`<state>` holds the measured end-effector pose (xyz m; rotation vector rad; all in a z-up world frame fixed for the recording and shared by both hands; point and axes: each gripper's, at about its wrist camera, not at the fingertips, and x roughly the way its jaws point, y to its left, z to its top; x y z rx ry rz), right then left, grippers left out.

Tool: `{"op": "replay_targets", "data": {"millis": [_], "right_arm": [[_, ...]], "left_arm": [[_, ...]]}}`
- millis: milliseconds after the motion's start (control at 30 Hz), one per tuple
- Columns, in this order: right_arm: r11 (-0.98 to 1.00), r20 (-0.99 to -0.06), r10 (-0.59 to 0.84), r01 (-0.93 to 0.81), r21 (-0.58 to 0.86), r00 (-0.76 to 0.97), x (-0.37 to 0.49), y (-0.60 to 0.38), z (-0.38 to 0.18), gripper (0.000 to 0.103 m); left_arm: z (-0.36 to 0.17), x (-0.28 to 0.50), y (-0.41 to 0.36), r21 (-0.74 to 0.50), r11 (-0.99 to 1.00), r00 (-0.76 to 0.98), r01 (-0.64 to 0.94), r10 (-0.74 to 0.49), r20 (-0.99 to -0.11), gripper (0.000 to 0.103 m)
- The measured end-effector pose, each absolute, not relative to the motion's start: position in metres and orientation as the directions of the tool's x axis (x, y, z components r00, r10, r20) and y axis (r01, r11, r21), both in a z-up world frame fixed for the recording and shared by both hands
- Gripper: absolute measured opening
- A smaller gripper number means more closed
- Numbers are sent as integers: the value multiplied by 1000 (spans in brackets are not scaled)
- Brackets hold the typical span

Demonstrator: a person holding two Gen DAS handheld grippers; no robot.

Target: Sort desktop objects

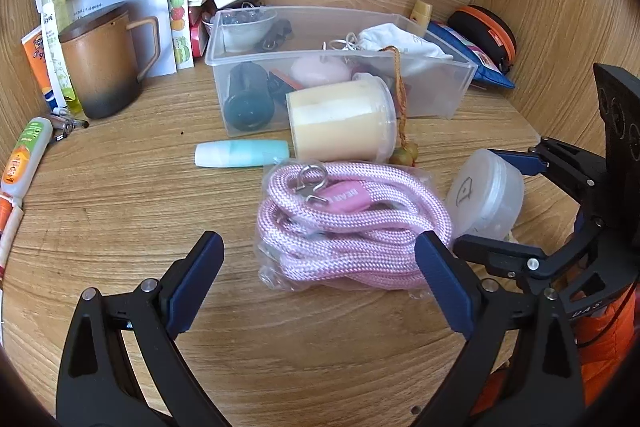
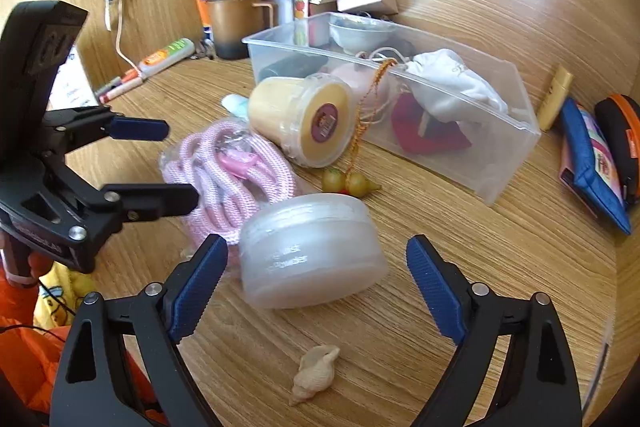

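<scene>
A pink rope in a clear bag (image 1: 344,227) lies on the wooden desk. My left gripper (image 1: 318,251) stands open around its near end; the right fingertip overlaps the bag and the left one is apart from it. Beside the rope a frosted round jar (image 2: 320,227) rests tilted on its side. My right gripper (image 2: 316,251) is open with the jar between its fingers; the left pad is close to the jar and the right pad stands clear of it. A clear plastic bin (image 2: 516,163) holding several items stands behind. Each gripper also shows in the other's view.
A yellow lidded cup (image 1: 340,119) lies on its side against the bin, with a teal tube (image 1: 240,154) and a gourd charm (image 2: 352,183) nearby. A seashell (image 2: 316,373) lies in front. A brown mug (image 1: 104,63), bottles, papers, a blue pouch (image 2: 592,155) and wooden walls surround the desk.
</scene>
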<state>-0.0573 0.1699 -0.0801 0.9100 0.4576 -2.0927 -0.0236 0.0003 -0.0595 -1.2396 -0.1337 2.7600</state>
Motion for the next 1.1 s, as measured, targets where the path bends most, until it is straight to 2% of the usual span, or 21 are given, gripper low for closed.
{"op": "replay_targets", "data": {"millis": [100,300,533,1100], "right_arm": [[-598,-739,-535,802,-13,-411,-57,170,-80,66],[-600,-729,-542,800,-12,-417,-59,180,-79,65],[-632,-707,-545,775,-7,-451,-72,202,-70,65],[-628,-690,-563,778,-2,-456,-80,211,-70,65]], "left_arm": [[-61,-23,4,-128,-989,-653,-69,142,-744,97],[-63,-26,15,-125,-989,-640,-76,144,-755,97],[-65,-35,29,-89,-994,-639,-70,113,-761,103],[-66,-44,36,-78,-995,-621,-64,100,-777,103]]}}
